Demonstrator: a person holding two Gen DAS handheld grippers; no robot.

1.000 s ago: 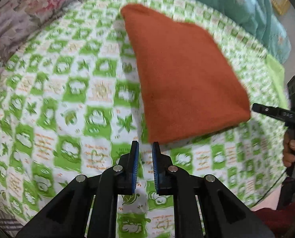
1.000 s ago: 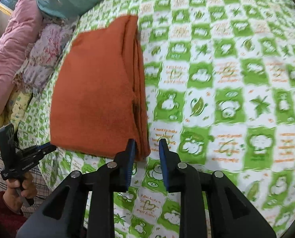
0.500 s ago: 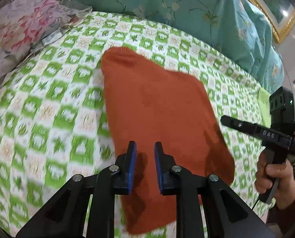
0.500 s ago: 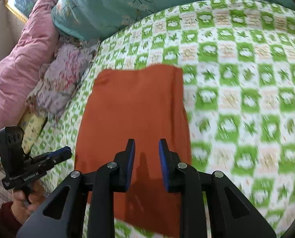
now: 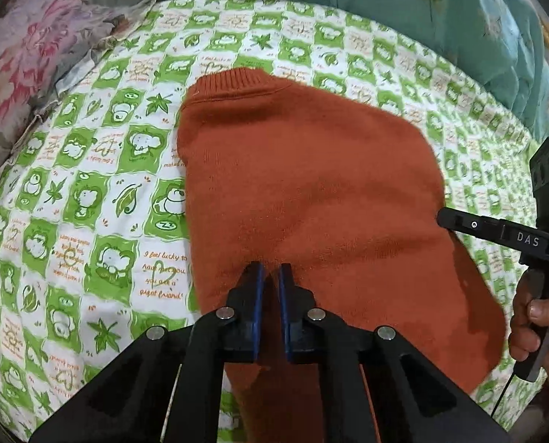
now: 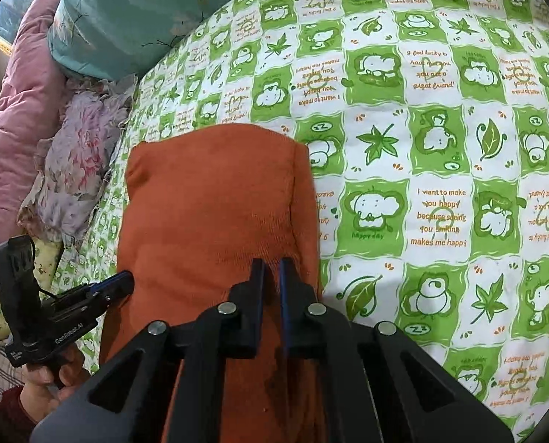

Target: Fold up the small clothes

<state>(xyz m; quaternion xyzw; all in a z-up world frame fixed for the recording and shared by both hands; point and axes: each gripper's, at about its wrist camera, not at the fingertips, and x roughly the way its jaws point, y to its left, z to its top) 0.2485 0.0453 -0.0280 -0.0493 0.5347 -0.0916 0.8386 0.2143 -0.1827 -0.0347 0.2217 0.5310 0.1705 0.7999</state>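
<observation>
Orange knit sweater point(image 5: 311, 199) lies on the bed, on the green-and-white cartoon sheet point(image 5: 89, 192), near the person's edge. Ribbed collar point(image 5: 234, 77) points away toward the teal quilt point(image 5: 459, 11).

Sleeves are not visible in either view; the garment shows as a narrow rectangle with layered edges along its right side in the right wrist view. Judgement: the lengthwise folds are done and the sleeves are tucked in.

Left gripper point(image 5: 270, 277) hangs over the near left part of the sweater, its fingers almost together with a narrow gap. Whether any cloth sits in that gap cannot be told; the fabric passes under the fingers and out of sight.

Right gripper point(image 6: 271, 273) sits over the near right part, with the same narrow gap and the same doubt about a pinch.

The near hem runs below both frames, hidden by the gripper bodies.

Judgement: roughly past halfway. What appears left is a crosswise fold, bringing the near end up toward the collar, then flattening. Floral pillow point(image 5: 27, 59) and pink quilt point(image 6: 12, 110) sit off to the left, well clear of the sweater.
</observation>
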